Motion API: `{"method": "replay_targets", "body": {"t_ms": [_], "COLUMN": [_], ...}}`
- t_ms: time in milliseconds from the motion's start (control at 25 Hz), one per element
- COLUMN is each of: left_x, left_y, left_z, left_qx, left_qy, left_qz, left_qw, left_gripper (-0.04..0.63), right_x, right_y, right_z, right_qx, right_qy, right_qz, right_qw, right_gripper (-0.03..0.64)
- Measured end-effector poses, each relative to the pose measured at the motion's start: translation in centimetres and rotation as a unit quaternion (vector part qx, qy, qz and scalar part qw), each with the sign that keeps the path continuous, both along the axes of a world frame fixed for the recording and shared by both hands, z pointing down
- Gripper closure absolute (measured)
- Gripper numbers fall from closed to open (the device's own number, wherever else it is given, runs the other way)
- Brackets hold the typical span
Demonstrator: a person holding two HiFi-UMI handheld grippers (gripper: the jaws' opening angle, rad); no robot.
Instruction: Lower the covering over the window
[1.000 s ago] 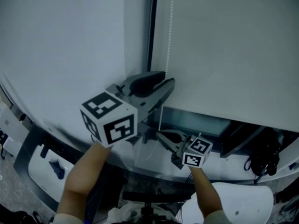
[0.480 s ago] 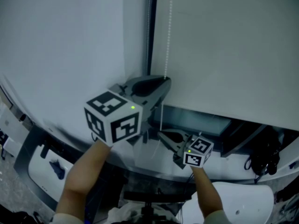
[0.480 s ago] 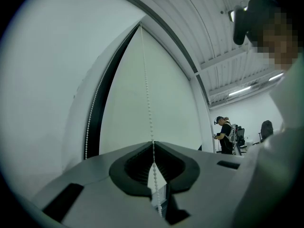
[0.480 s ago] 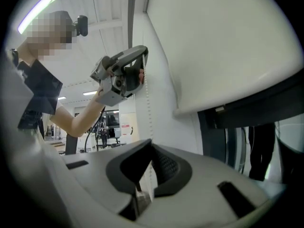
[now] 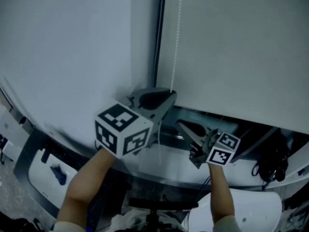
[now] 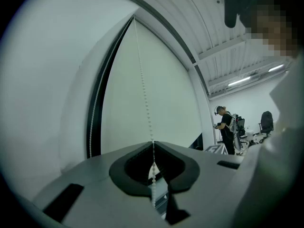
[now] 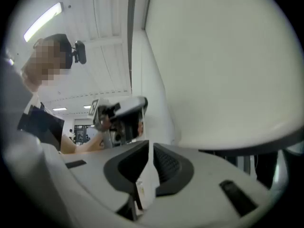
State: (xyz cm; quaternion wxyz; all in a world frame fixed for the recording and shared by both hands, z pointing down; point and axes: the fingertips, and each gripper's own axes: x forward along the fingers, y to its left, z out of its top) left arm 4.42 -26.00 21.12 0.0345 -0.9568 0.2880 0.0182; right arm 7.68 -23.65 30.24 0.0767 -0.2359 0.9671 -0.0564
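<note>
Pale blind (image 5: pixel 231 47) — white bead chain (image 5: pixel 176 42)

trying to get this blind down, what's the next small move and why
Probably draw the left gripper straight down. Its jaws are shut on the bead chain, while the right gripper sits off to the side, jaws opening with nothing between them. The blind ends above a dark strip of window, so it isn't fully lowered.

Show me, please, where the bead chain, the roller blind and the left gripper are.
bead chain (image 5: pixel 177 33), head view, on the beads above the gripper.
roller blind (image 5: pixel 231 47), head view, middle of the fabric.
left gripper (image 6: pixel 153 143), left gripper view, between the fingertips shut on the chain.
</note>
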Motion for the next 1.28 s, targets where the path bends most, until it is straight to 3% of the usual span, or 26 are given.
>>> {"method": "replay_targets", "body": {"t_ms": [200,280,600,1120,1280], "left_x": [1.1,1.4,1.6,1.7,1.6], "left_y": [0.2,0.4,1.0,1.7,2.0], "left_z": [3.8,4.6,7.5,13.7,15.9], "left_qx": [-0.028,-0.031,-0.046,-0.098,-0.119], "left_qy": [-0.007,-0.004,-0.011,-0.034,-0.038], "left_qz": [0.009,0.009,0.009,0.012,0.013], "left_qw": [0.9996,0.9995,0.9988,0.9945,0.9921], "left_gripper": [0.568,0.568,0.568,0.568,0.568], "right_x": [0.9,0.5,-3.2,-5.3,-5.3], "right_y": [-0.4,-0.4,-0.3,-0.2,-0.7], "right_z": [-6.2,-8.3,-14.7,-17.0,-16.3], "right_qx": [0.060,0.081,0.150,0.167,0.166], "right_qy": [-0.020,-0.015,0.022,0.051,0.064], "right_qz": [0.023,0.027,0.012,-0.009,0.006], "right_qw": [0.998,0.996,0.988,0.985,0.984], "right_gripper": [0.561,0.518,0.514,0.513,0.578]}}
